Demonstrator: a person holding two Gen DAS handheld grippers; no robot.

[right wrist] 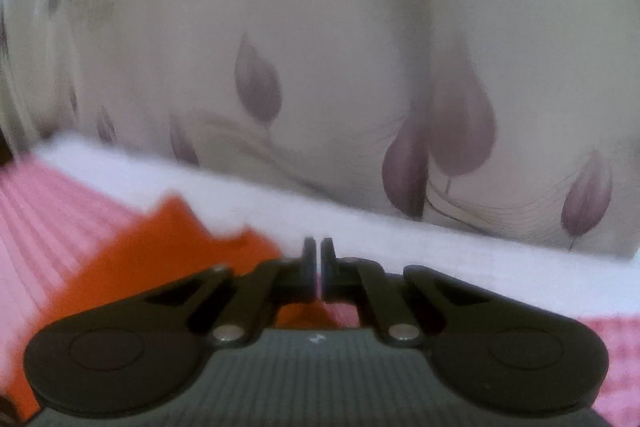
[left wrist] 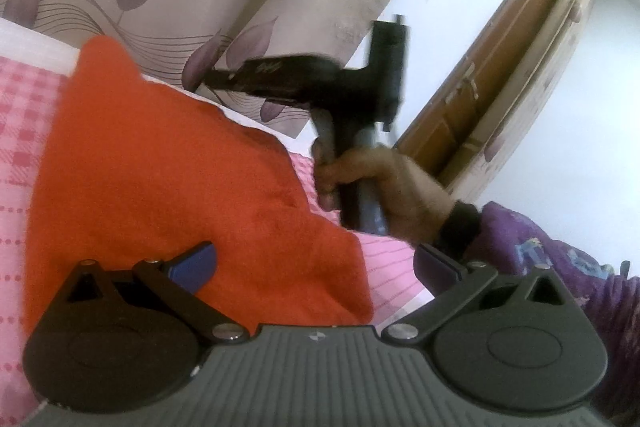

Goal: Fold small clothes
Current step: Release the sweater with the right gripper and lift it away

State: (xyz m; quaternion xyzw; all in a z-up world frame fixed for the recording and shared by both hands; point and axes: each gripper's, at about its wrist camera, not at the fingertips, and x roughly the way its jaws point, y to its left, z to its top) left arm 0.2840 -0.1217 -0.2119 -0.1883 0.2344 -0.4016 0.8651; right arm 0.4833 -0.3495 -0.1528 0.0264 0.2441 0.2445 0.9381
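a bed with a pink checked sheet (left wrist: 24, 131) is carrying a soft orange cloth (left wrist: 160, 187), which is lying flat on it.

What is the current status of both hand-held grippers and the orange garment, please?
Left hand-held gripper open, over orange garment. Right hand-held gripper shut, apparently empty, raised above the garment's edge. Garment lies on pink bedding. Nothing in the way.

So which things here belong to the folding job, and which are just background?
Job:
- orange garment, lying on the pink checked bedcover
- left gripper, open above it
- right gripper, fingers together, nothing visibly held

Background:
- leaf-print wall
- wooden door
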